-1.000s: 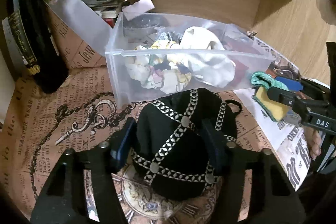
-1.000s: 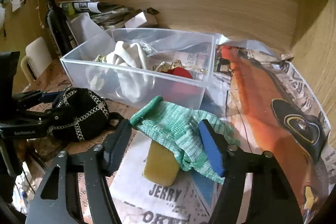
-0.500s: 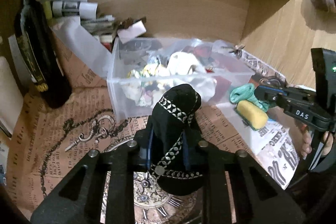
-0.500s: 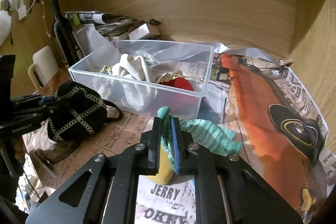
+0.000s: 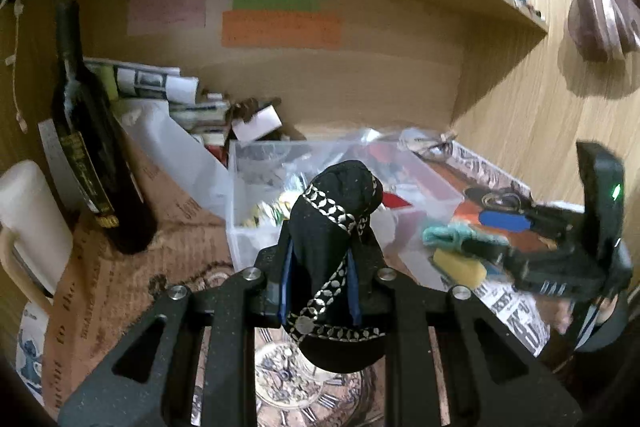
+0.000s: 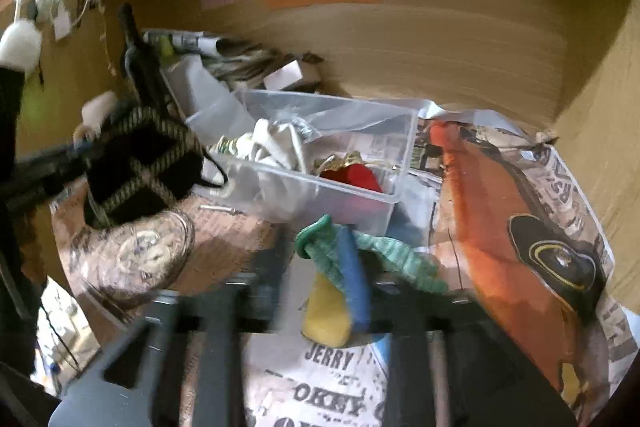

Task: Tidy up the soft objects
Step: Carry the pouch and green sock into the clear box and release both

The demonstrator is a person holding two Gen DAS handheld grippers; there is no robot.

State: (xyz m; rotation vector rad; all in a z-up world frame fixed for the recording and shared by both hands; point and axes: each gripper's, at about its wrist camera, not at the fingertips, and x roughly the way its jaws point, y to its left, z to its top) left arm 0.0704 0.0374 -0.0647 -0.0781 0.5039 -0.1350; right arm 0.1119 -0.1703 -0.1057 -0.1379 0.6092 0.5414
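1. Wooden alcove under a curved shelf, its floor papered with old newsprint and a clock-face print; coloured paper strips are stuck on the back wall, and a dark glass wine bottle (image 5: 92, 163) stands at the left.

2. At the middle sits a clear plastic storage bin (image 6: 384, 151), rectangular and thin-walled. It already holds a crumpled cream cloth (image 6: 276, 147) and a red fabric piece (image 6: 352, 175), so I judge part of the sorting done.

3. The left gripper (image 5: 318, 283) is pinching a black fabric pouch with silver studded trim (image 5: 332, 247), which is off the paper and squeezed tall and narrow between the blue pads, just in front of the bin's near wall.

4. The right gripper (image 6: 332, 267) is clamped on a green knitted cloth (image 6: 384, 255), ribbed and floppy, one end bunched above the pads and the rest trailing to the right. A yellow sponge-like block (image 6: 326, 315) hangs with it (whether it is attached or merely caught, I cannot tell). Both sit close before the bin's front corner.

5. What is left, to my eye: both held pieces must go over the rim and be released inside. The right-wrist view is blurred, so finer detail escapes me.
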